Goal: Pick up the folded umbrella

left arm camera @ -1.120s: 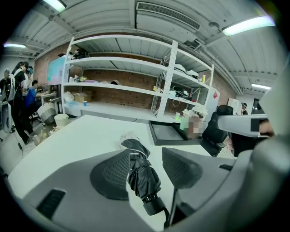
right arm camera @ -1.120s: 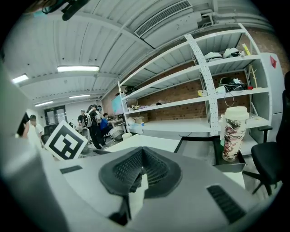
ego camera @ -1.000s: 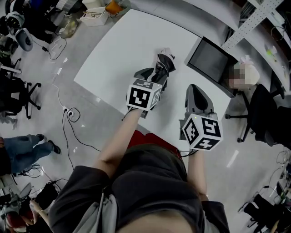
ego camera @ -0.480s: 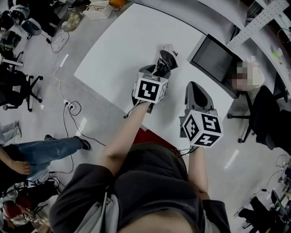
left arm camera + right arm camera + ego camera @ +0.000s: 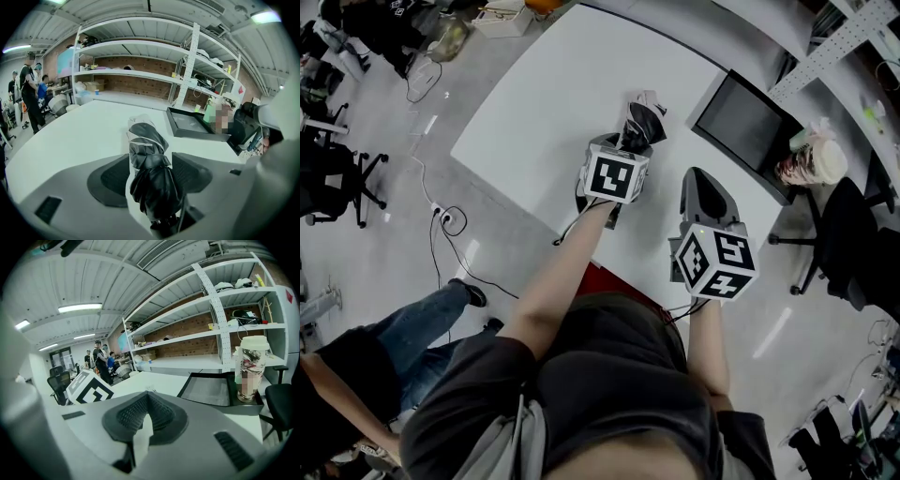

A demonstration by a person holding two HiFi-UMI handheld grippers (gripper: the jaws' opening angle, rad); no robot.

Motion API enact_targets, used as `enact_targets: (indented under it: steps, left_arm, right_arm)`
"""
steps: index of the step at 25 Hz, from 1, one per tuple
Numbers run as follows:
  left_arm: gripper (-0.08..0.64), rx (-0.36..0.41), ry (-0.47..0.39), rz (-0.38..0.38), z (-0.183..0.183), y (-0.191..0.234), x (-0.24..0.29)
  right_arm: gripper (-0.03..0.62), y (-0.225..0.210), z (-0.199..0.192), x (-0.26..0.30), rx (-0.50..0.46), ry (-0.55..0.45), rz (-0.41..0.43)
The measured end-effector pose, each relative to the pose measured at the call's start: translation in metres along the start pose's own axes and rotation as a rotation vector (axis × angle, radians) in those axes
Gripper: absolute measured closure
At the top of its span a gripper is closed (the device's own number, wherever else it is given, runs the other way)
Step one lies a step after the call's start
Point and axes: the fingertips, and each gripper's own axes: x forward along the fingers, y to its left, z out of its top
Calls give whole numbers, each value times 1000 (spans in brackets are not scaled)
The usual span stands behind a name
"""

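- Sinking toward the bench (image 5: 534, 103) over the last second, left claw (image 5: 152, 161) is reaching further along the umbrella (image 5: 146, 150), and its jaws have just been opening.
- Those jaws are standing wide apart with one pad on each side of the umbrella. They are clamping nothing, and whether the pads (image 5: 110, 180) are brushing the fabric is hard to make out.
- Umbrella is lying on the bench, pointing away from the person, with a black tray (image 5: 739, 127) lying apart from it on the right.
- Seen from the head view, the left claw's cube (image 5: 614, 176) is covering the umbrella's near half, so only the black-and-white far end is sticking out.
- Seen from the left gripper view, the umbrella's near end is sinking into shadow at the claw's base, so handle and folds are running together there.
- Right claw (image 5: 147, 397) is hanging over the bench's near right part, beside the left one, with jaws together and gripping nothing. Only a white sliver of bench is showing under its pads.
- Its height above the bench is not showing in either view.
- Beyond the tray a lidded cup (image 5: 251, 364) is standing, partly blurred over.
- At lower left a person in jeans (image 5: 417, 328) is standing further right than before, with the frame edge cutting them off.
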Motion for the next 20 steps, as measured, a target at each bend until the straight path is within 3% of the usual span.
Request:
enact_targets:
  steps: [6,20]
  left_arm:
    - [287,26,29,25,-3,1,13]
    - [275,-3,88,21,-10,-1,32]
  right_arm:
    - [574,-4,-1,4,-3,13,-1]
    - [574,-10,-8,13,9,39,8]
